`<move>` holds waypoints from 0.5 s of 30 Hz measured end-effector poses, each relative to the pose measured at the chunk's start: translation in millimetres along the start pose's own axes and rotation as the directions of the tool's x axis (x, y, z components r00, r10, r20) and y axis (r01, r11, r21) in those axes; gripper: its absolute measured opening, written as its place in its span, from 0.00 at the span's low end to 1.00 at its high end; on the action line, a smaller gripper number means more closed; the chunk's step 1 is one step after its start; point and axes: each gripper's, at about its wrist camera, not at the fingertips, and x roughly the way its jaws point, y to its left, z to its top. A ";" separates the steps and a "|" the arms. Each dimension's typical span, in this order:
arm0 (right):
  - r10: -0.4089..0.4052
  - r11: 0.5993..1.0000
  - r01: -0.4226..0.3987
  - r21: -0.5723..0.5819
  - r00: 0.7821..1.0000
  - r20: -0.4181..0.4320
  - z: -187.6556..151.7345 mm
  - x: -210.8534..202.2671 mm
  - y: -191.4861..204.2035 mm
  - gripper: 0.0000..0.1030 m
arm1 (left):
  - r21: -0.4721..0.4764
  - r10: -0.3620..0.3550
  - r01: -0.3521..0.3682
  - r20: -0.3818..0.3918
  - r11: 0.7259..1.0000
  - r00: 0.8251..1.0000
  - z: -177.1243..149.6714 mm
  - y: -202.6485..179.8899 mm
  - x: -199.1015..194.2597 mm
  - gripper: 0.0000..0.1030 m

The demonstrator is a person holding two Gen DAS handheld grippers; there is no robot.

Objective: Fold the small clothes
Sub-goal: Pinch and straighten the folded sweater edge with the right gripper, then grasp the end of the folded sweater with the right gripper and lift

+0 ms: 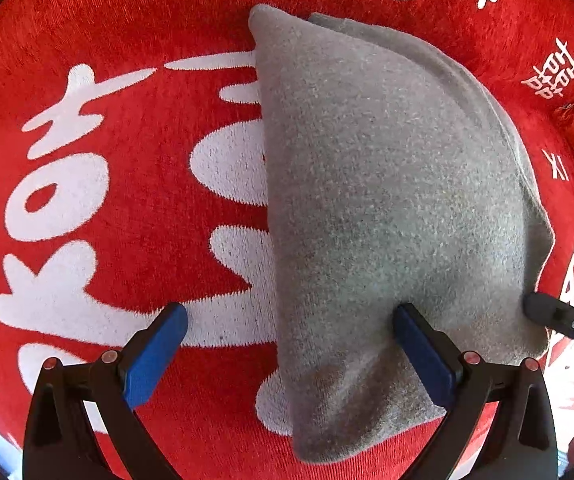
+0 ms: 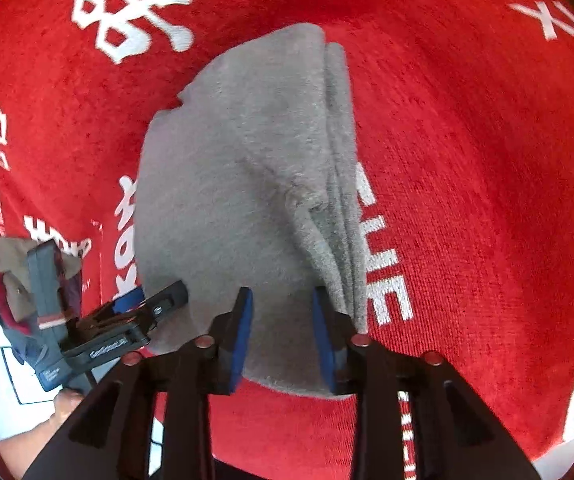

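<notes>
A red cloth with large white woven characters covers the whole work surface, and smaller white characters and Latin letters run along its edges. On it lies a folded grey garment of fleecy knit, its layered edges stacked along one side; in the right wrist view these stacked edges show on the garment's right side, and a small pucker sits near them.

The left gripper has its jaws spread wide. Its right blue pad rests on or just above the garment's near part, while its left blue pad is off the garment, over the red cloth's white characters; the garment's long folded edge runs between the two pads. Whether the pads press the fabric I cannot tell.

The right gripper stands at the garment's near edge with its jaws apart at a moderate gap, the blue pads over the grey fabric beside the stacked edges, not closed on it. In the left wrist view one black fingertip of this gripper shows at the garment's right corner.

In the right wrist view the left gripper reaches the garment's left corner, held by a bare hand. Beyond it, left of the garment, lies a heap of other clothes in dark red, tan and blue.
</notes>
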 end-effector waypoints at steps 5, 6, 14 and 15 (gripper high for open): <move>0.027 1.000 -0.027 -0.003 0.996 0.080 2.1 -47.4 -10.0 0.54 | 0.097 0.040 -0.043 0.024 0.994 0.999 -0.9 -2.1 -18.4 1.00; 0.018 1.000 -0.019 0.005 0.995 0.097 3.8 -55.5 -15.1 0.56 | 0.114 0.033 -0.035 0.015 0.993 0.999 -0.4 -1.0 -21.1 1.00; -0.013 0.995 0.000 0.098 0.992 0.125 28.2 -76.0 -57.7 0.64 | 0.112 0.056 -0.055 0.000 0.992 0.998 13.9 5.0 -32.1 1.00; -0.009 0.995 -0.003 0.101 0.993 0.120 29.5 -75.2 -59.7 0.64 | 0.114 0.059 -0.059 0.001 0.992 0.998 15.7 6.0 -33.0 1.00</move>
